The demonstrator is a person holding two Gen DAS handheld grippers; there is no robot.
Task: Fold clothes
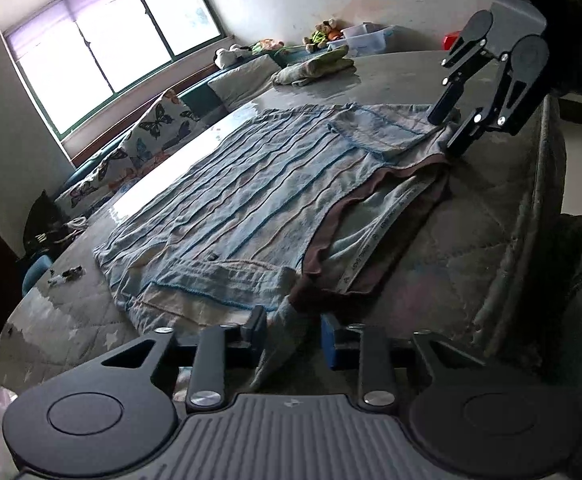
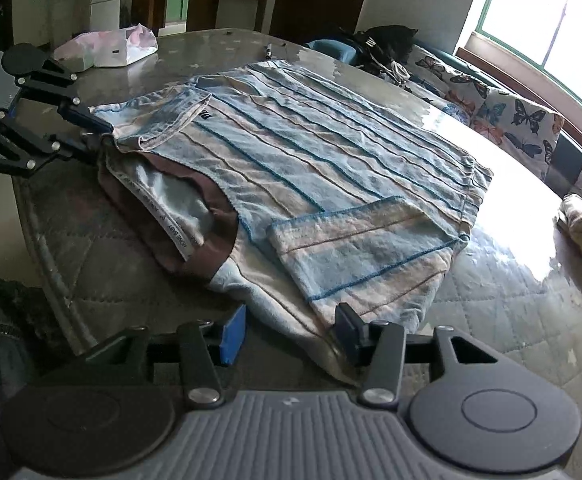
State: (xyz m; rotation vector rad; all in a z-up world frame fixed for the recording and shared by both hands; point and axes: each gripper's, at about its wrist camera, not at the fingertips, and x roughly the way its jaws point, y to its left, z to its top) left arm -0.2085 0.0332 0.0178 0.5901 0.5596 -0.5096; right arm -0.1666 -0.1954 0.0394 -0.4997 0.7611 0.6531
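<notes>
one striped shirt (image 2: 331, 152) is spread flat on the padded table (image 2: 491, 300), sleeves folded in, its long axis running away from both grippers toward the window side. the left gripper (image 1: 293, 330) is set at one shoulder corner, the right gripper (image 2: 291, 334) at the other, each equally near. in both, the fingers are seen spread around shoulder cloth, not yet pinching it. one folded garment (image 1: 315, 68) lies well apart

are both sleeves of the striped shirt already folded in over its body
Yes, each sleeve lies folded flat on top of the striped shirt, the other one near the collar side.
</notes>
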